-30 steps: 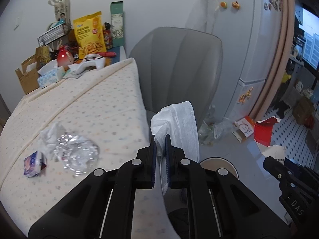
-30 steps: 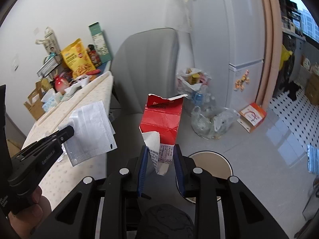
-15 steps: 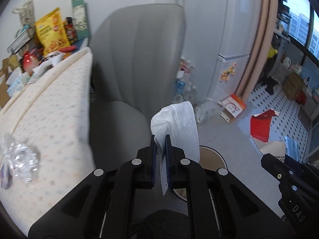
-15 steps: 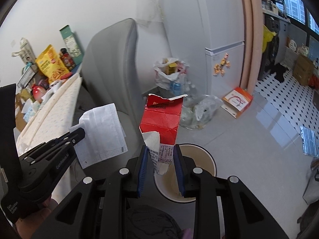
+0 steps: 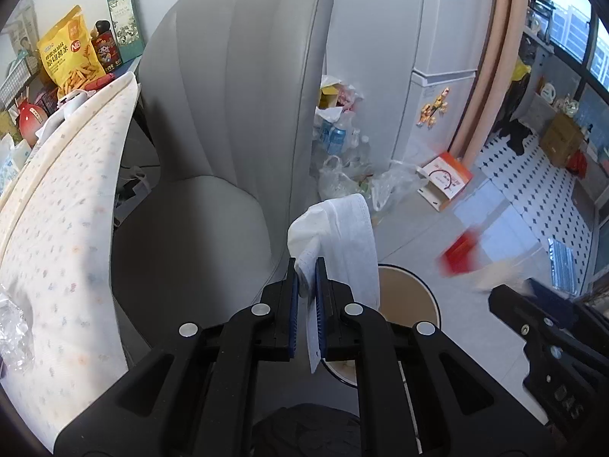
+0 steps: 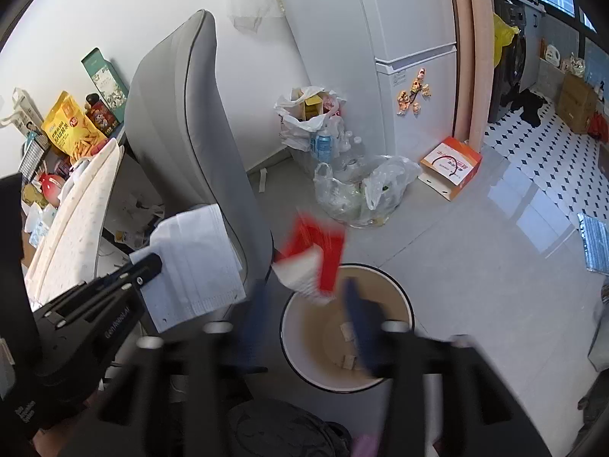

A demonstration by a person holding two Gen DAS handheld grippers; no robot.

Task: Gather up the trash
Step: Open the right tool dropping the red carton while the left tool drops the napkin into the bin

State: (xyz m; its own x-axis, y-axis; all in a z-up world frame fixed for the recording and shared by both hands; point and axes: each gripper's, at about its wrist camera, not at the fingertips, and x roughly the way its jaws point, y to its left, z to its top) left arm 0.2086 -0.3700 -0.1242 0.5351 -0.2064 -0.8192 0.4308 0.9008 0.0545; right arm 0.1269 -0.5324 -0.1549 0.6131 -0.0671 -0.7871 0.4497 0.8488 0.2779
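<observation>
My left gripper (image 5: 305, 266) is shut on a white face mask (image 5: 348, 243), which also shows in the right wrist view (image 6: 194, 262). My right gripper (image 6: 304, 312) is open, its fingers blurred and spread wide. A torn red carton (image 6: 316, 255) is loose in the air just above the round bin (image 6: 399, 297), blurred by motion; it also shows in the left wrist view (image 5: 458, 253). The bin (image 5: 411, 289) stands on the floor beside the chair, with a few scraps inside.
A grey chair (image 5: 236, 122) stands between the patterned table (image 5: 64, 205) and the bin. Bags of bottles and trash (image 6: 354, 186) and an orange box (image 6: 451, 165) lie by the fridge (image 6: 411, 57). Crumpled plastic (image 5: 13, 327) lies on the table.
My right gripper has opened and let go of the red carton, which now falls toward the bin. Both grippers have swung away from the table and down toward the bin.
</observation>
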